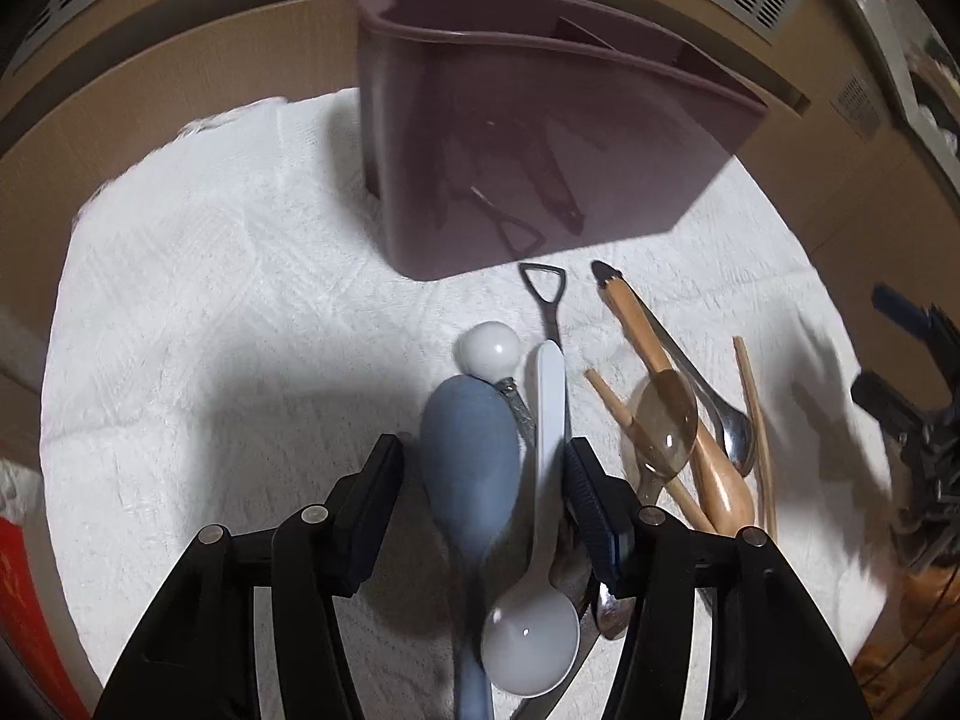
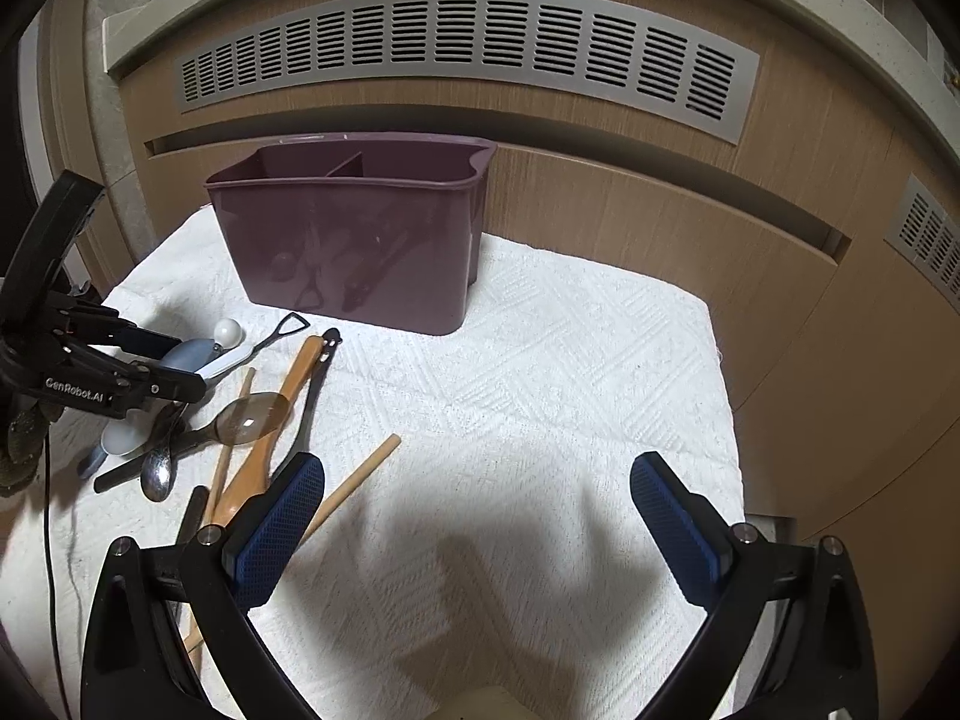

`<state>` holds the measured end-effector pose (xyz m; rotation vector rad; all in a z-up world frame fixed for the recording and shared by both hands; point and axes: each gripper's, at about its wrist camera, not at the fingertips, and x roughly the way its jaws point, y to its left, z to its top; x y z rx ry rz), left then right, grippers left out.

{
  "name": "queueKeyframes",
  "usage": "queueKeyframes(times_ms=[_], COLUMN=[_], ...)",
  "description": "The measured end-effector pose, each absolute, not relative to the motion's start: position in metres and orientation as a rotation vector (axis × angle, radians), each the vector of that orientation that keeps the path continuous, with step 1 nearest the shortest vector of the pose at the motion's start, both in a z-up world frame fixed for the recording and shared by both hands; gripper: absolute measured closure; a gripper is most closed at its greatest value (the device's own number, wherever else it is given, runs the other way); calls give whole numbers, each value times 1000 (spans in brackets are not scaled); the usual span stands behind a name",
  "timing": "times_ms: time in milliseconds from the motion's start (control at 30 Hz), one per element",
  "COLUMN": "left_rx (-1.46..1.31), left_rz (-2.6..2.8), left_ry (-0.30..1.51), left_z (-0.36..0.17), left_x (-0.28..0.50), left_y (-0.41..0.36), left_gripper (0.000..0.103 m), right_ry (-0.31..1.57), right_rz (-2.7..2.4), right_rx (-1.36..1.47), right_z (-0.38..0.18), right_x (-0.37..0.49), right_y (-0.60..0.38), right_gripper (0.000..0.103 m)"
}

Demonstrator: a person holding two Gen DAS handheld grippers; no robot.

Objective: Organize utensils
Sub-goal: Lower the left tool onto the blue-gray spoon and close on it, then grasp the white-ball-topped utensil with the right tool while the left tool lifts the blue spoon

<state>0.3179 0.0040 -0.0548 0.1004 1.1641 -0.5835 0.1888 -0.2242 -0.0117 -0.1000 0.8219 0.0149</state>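
Two grippers working over a utensil pile on the white towel [image 2: 540, 360]
Left gripper [image 1: 483, 468], lettered "GenRobot.AI" in the right view, is half-closing around the blue spoon [image 1: 471, 468] and white spoon [image 1: 543, 480]; right gripper [image 2: 477, 516] is hanging wide open, empty

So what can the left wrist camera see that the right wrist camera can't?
Only the left wrist view looks straight down between the left tongs, with the blue-grey spoon and the white spoon lying between them. It also shows a bit of something red at the left edge.

Only the right wrist view shows the long vent grille and the right tongs wide open above bare white cloth.

Both show the purple holder, the clear brown spoon and the chopsticks.
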Motion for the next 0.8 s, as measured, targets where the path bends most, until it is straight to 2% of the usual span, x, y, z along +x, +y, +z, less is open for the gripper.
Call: queueKeyframes(times_ms=[267,400,533,600,633,700,733,800], left_rx=[-45,26,66,87,91,106,109,126], left_rz=[-615,-522,-539,-546,-543,-507,-497,-472], left_ry=[1161,1142,1130,1111,1103,1080,1065,1018], left_z=[-43,-43,-46,-45,-44,-40,-39,-34], left_x=[324,325,318,316,315,308,304,289], left_y=[27,31,20,12,9,12,15,26], left_gripper=[47,53,53,54,59,71,71,71], right_ry=[798,798,805,829,845,910,940,983], right_rz=[24,25,42,54,59,104,135,187], right_rx=[-135,-146,-175,-170,-161,-132,-121,-104], right_z=[7,12,10,6,4,-5,-9,-18], right_x=[186,190,192,200,206,225,234,246], right_y=[-202,-188,-173,-168,-165,-156,-151,-141], right_gripper=[2,2,3,9,13,29,34,55])
